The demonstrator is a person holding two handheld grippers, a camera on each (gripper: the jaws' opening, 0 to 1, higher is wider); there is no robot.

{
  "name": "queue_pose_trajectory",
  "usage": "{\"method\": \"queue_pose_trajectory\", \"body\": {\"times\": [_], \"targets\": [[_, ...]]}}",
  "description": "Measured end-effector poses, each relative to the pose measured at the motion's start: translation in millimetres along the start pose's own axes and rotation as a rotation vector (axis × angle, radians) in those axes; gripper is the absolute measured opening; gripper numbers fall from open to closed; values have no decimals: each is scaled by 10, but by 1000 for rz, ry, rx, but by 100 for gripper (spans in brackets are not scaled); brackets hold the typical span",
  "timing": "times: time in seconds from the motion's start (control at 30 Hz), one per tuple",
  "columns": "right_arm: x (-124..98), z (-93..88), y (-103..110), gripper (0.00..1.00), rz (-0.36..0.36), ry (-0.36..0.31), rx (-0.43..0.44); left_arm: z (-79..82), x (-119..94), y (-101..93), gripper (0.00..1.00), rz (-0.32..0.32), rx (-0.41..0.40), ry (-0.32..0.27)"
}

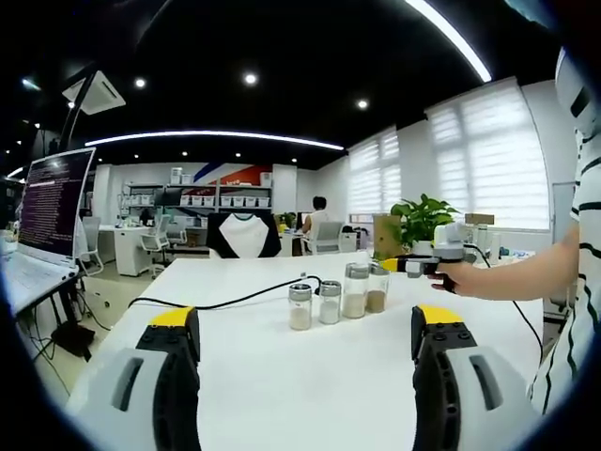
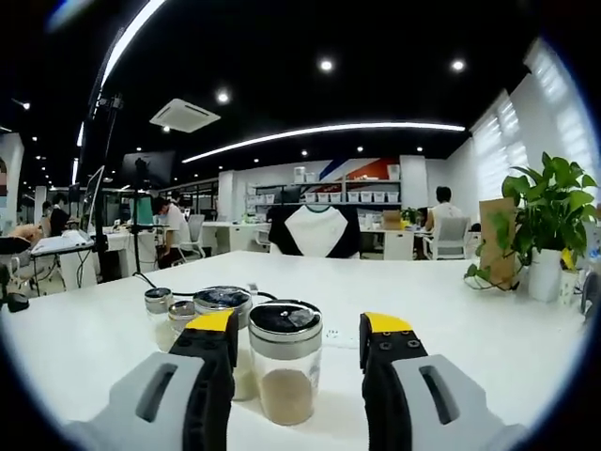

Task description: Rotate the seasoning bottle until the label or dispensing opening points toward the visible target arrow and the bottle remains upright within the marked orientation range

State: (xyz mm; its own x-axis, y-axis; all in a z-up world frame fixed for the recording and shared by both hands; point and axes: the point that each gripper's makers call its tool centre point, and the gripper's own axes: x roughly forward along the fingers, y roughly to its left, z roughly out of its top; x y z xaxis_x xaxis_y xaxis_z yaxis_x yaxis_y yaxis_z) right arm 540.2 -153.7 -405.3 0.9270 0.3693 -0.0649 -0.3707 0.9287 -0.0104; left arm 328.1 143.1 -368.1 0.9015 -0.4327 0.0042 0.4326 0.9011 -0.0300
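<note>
**Jaws wide, bottles lined up**

Left gripper view: left gripper spread wide over the white table, gripping nothing. Beyond it, four seasoning bottles in a row, right gripper just beside the farthest.

Right gripper view: right gripper parted, nearest seasoning bottle upright between the jaws, contact unclear. Potted plant well right of the row.

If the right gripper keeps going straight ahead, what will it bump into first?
Probably the nearest bottle, the one with brownish powder. It stands upright between the open jaws of the right gripper, so it may slide in between them rather than get hit.
</note>
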Motion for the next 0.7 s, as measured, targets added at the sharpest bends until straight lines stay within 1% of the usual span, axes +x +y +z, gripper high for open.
{"method": "queue_pose_trajectory", "body": {"times": [0.2, 0.3, 0.37, 0.47, 0.57, 0.67, 0.7], "targets": [[76, -55, 45, 47, 6, 18, -14, 8, -74, 40, 98, 15, 7, 11], [127, -85, 6, 46, -10, 31, -36, 5, -104, 59, 99, 19, 3, 13], [154, -103, -1, 46, -12, 41, -48, -9, -119, 67, 99, 23, 14, 26], [193, -117, -9, 46, -8, 42, -12, 2, -156, 68, 99, 28, 24, 31], [207, -108, 8, 45, 1, 36, -13, 15, -180, 87, 99, 39, 28, 31], [223, -110, 84, 37, 44, 34, 0, 30, -202, 116, 99, 46, 31, 33], [218, -109, 56, 37, 26, 37, 1, 40, -203, 122, 99, 46, 30, 30]]}}
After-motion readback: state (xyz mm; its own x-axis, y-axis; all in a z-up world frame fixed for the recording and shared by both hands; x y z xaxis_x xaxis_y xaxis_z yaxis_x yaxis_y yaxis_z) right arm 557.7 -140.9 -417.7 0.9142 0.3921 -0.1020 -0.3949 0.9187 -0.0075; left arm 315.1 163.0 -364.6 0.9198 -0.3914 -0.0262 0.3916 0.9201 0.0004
